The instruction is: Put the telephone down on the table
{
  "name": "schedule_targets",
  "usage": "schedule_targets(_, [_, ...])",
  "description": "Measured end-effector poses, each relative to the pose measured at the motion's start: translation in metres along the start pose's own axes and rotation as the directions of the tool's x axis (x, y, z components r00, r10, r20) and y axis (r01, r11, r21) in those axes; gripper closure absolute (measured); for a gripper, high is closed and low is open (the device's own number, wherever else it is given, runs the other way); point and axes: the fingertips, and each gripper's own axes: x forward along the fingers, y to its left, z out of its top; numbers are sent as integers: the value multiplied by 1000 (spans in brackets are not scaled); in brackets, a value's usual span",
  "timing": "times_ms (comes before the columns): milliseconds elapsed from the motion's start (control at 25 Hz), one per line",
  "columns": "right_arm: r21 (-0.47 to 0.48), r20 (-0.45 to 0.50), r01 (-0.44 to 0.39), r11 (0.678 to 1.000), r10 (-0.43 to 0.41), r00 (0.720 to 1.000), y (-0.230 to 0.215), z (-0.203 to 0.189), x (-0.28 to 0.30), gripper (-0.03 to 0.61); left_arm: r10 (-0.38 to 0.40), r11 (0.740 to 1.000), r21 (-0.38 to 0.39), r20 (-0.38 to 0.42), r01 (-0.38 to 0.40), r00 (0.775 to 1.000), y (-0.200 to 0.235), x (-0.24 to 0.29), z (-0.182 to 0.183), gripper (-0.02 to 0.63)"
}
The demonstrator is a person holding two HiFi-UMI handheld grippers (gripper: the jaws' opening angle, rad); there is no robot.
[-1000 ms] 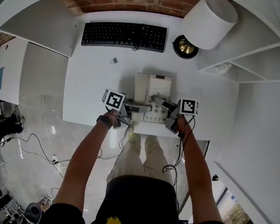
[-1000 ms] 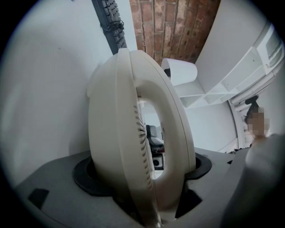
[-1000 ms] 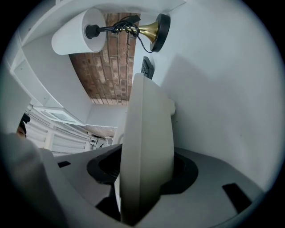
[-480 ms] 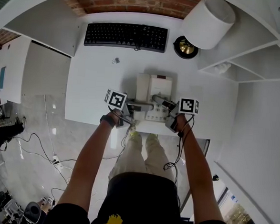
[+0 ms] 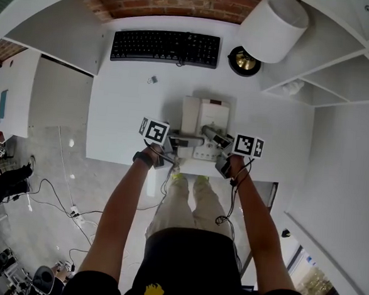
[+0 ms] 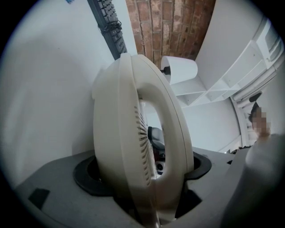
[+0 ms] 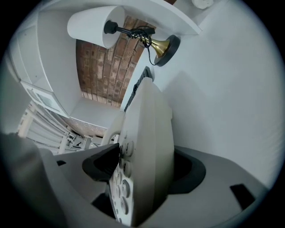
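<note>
A cream telephone (image 5: 204, 113) lies on the white table (image 5: 124, 114) near its front edge. My left gripper (image 5: 177, 141) is shut on the phone's left side. In the left gripper view the cream handset (image 6: 129, 133) stands on edge between the dark pads. My right gripper (image 5: 212, 137) is at the phone's right front corner. Its jaws have just been opening, and the keypad body (image 7: 151, 147) still sits between them without being pressed. Beyond the phone, the left gripper view shows part of the other gripper.
A black keyboard (image 5: 166, 46) lies at the back of the table. A lamp with a white shade (image 5: 275, 27) and a brass base (image 5: 245, 61) stands at the back right. A small clip (image 5: 152, 79) lies left of centre. White shelves (image 5: 341, 73) rise on the right.
The right gripper has tipped, and its marker cube has shifted slightly toward the table's near edge. The telephone and the left gripper have kept their places.
</note>
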Motion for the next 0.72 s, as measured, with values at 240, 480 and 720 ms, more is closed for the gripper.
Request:
schedule_targets(240, [-37, 30, 48, 998, -47, 998, -3, 3, -3, 265, 22, 1000, -2, 3, -22, 1000, 2, 1, 0, 169])
schedule_targets(480, [72, 25, -71, 995, 69, 997, -4, 2, -9, 292, 31, 1000, 0, -5, -31, 1000, 2, 2, -1, 169])
schedule_targets(720, [203, 83, -244, 948, 232, 969, -8, 5, -22, 357, 37, 999, 14, -41, -36, 998, 2, 7, -6, 170])
